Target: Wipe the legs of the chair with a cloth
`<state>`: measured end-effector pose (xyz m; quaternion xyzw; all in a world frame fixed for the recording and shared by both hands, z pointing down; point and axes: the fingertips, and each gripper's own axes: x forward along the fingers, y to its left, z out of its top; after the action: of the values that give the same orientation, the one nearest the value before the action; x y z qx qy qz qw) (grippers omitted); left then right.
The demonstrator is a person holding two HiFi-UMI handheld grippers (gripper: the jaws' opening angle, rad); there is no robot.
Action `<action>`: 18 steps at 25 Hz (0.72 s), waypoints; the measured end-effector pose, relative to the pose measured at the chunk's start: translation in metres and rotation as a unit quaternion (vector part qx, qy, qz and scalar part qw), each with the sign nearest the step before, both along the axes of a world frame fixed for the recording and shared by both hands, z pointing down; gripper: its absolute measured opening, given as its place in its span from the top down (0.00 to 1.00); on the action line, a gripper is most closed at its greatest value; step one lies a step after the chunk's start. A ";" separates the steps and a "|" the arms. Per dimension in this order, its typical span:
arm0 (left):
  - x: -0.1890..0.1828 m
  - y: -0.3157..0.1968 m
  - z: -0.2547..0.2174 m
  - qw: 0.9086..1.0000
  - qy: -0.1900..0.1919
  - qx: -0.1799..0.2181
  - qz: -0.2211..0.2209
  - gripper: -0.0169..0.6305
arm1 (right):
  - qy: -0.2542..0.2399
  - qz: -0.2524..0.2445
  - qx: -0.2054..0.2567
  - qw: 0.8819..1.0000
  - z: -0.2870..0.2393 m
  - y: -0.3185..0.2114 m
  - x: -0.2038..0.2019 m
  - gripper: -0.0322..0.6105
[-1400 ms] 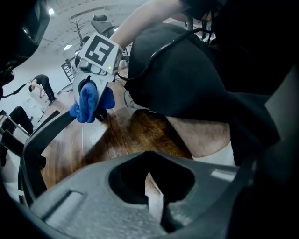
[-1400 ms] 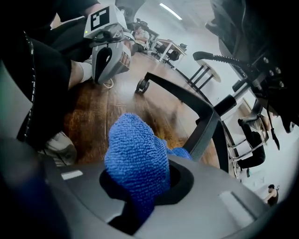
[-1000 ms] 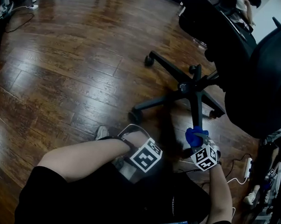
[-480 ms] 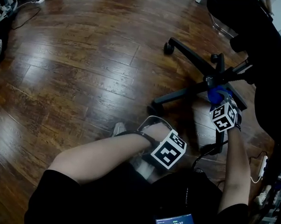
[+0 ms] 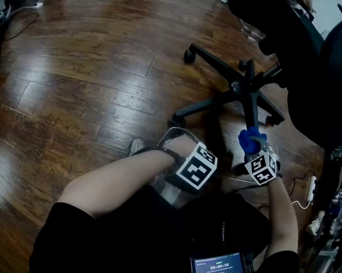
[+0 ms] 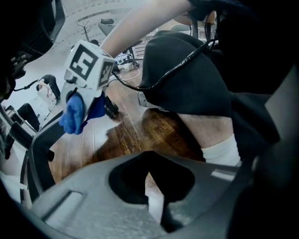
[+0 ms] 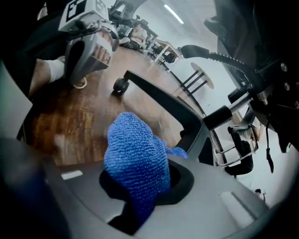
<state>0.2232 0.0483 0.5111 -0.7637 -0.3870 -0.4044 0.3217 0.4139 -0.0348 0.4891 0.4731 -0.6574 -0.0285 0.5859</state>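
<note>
The right gripper (image 5: 253, 147) has its jaws clamped on a bunched blue cloth (image 5: 250, 140), and the cloth sits at the outer end of the chair leg (image 5: 250, 111) that runs from the hub (image 5: 244, 87) straight toward the person. It looks pressed against that leg, though I can't be sure of contact from where the cameras are. The leg's long axis leads away from the fingers up to the hub, so the stroke that matters is along that line, from the tip inward, or back out again. The left gripper (image 6: 155, 205) is closed on nothing and hangs low by the person's knee, well off to the near left of the hub and farther from every leg than the right one is. The other legs fan out from the hub across the wooden floor (image 5: 94, 73) – one long one reaches far left to a caster (image 5: 190, 54) – and I'd judge the right hand the one placed to do the wiping.
</note>
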 end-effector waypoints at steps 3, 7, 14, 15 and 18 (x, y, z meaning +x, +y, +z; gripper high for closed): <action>-0.004 -0.001 -0.002 1.000 0.000 0.014 0.002 0.97 | 0.002 -0.002 -0.043 0.999 0.015 0.045 -0.006 0.85; -0.003 -0.002 -0.006 1.000 0.004 0.023 -0.003 0.97 | -0.004 0.003 -0.071 0.997 0.023 0.073 -0.007 0.85; -0.007 -0.005 0.002 1.000 -0.006 0.017 0.004 0.97 | 0.018 -0.005 -0.052 0.998 0.016 0.039 -0.003 0.85; -0.008 -0.005 0.003 1.000 -0.008 0.013 0.006 0.97 | 0.020 -0.001 -0.041 0.999 0.011 0.025 0.000 0.85; -0.011 -0.006 0.007 1.000 -0.010 0.002 0.010 0.97 | 0.036 0.002 -0.010 0.999 -0.002 -0.027 0.006 0.85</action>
<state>0.2125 0.0421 0.5183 -0.7548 -0.3971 -0.4096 0.3237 0.4200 -0.0618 0.4872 0.4674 -0.6349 -0.0378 0.6140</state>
